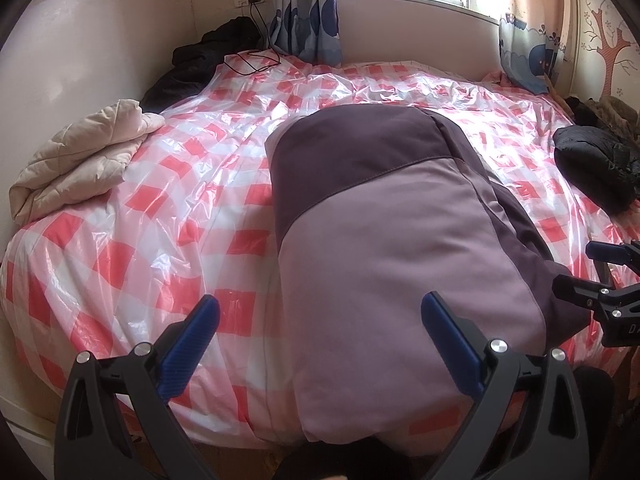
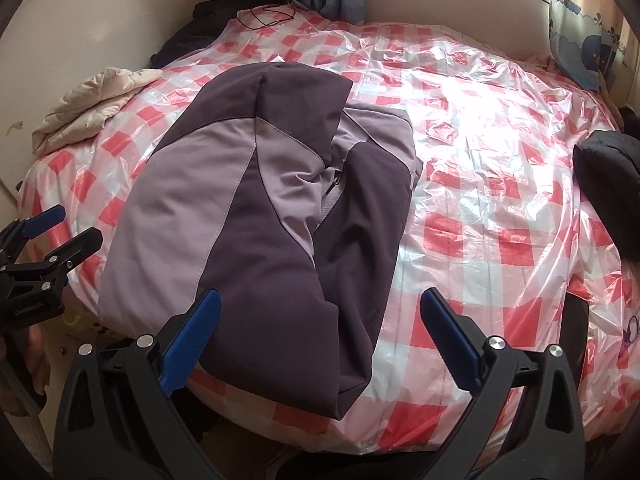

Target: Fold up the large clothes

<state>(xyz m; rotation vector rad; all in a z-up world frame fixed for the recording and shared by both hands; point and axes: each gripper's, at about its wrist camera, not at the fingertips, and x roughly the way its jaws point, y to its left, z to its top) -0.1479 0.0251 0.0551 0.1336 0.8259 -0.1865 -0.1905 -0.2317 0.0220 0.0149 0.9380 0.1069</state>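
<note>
the jacket [image 2: 256, 200] lies folded lengthwise on the bed [image 2: 500, 220] — sleeves in; both grippers' fingers [image 1: 188, 344] [image 2: 452, 336] spread, empty; cross fold probably remains.

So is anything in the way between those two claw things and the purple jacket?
Nothing visible. The purple jacket lies folded on the checked bed cover, directly ahead of the open left gripper and right gripper, with only bare cover between.

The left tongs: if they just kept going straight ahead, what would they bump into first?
Most likely the purple jacket. The left tongs stand open, pointing at its near left edge on the checkered bed cover. Depth is unclear, so they might graze the cover first.
</note>
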